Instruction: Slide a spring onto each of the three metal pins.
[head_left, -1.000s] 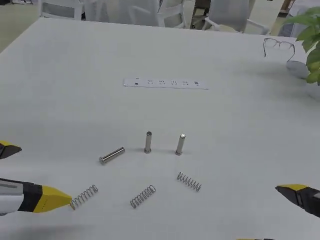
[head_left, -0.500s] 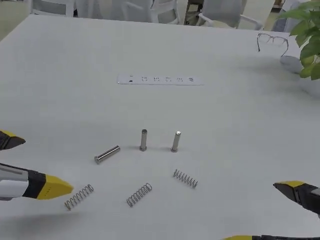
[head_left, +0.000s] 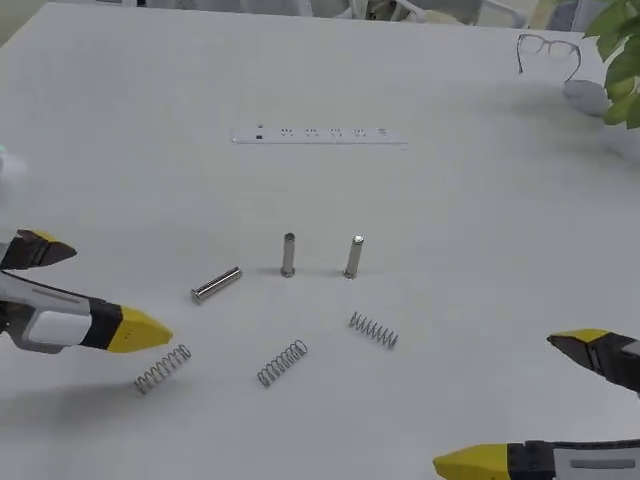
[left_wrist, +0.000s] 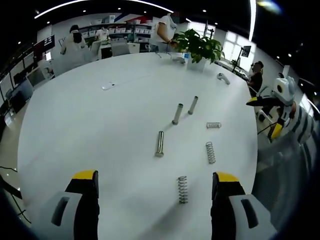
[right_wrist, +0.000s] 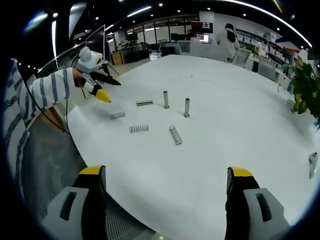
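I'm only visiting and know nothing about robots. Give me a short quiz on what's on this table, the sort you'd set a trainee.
1. How many of the three metal pins stand upright?
2. True or false: one of the springs already sits on a pin.
3. Which gripper has a tip closest to a spring?
A. the left gripper
B. the right gripper
C. both touch one

Key:
1. Two; the third lies on its side.
2. False; all three springs lie loose on the table.
3. A
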